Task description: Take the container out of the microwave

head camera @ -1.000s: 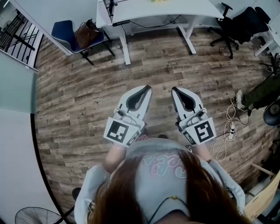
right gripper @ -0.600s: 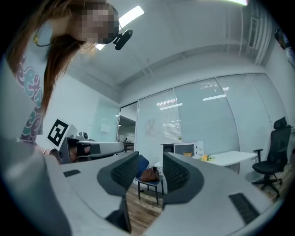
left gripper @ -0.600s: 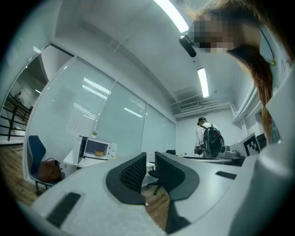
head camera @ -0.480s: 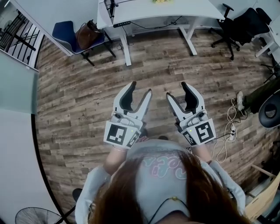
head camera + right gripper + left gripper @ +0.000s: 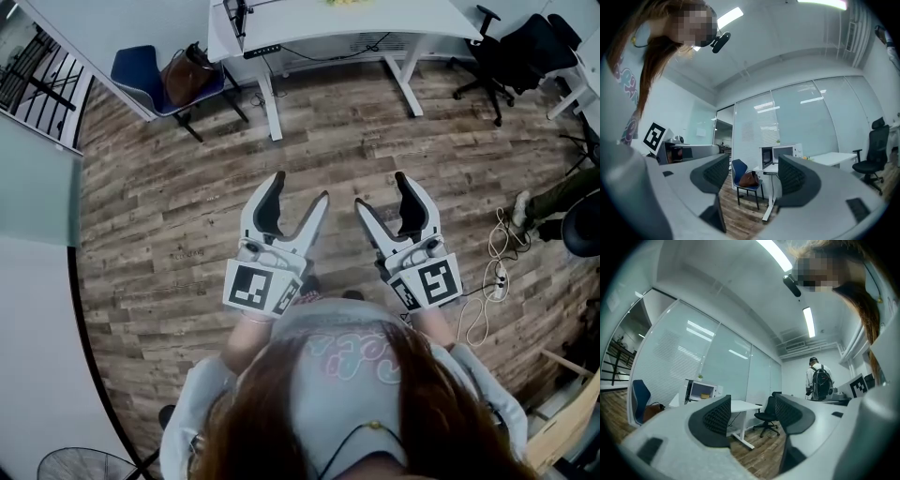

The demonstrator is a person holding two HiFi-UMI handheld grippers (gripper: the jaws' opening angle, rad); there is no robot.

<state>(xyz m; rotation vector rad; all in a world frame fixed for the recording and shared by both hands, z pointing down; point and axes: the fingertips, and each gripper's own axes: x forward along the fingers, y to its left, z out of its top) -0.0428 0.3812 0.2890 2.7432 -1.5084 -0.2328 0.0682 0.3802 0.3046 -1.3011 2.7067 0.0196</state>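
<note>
A white microwave [image 5: 701,391] stands on a white desk [image 5: 740,405] far across the room; it also shows in the right gripper view as the microwave [image 5: 783,154]. Its door looks open, and a small yellowish thing sits inside, too small to make out. My left gripper [image 5: 300,187] and right gripper [image 5: 382,189] are held side by side above the wooden floor, pointing at the desk [image 5: 337,26]. Both have just been opening and now stand open with nothing between the jaws. The same empty gap shows at the left gripper [image 5: 752,413] and the right gripper [image 5: 752,174].
A blue chair with a brown bag [image 5: 159,70] stands left of the desk. A black office chair [image 5: 511,56] is at the right. Cables and a power strip [image 5: 492,272] lie on the floor at the right. A person with a backpack [image 5: 819,383] stands far off.
Both grippers went from shut to wide open. The hands stayed nearly where they were, in front of the person's chest.
</note>
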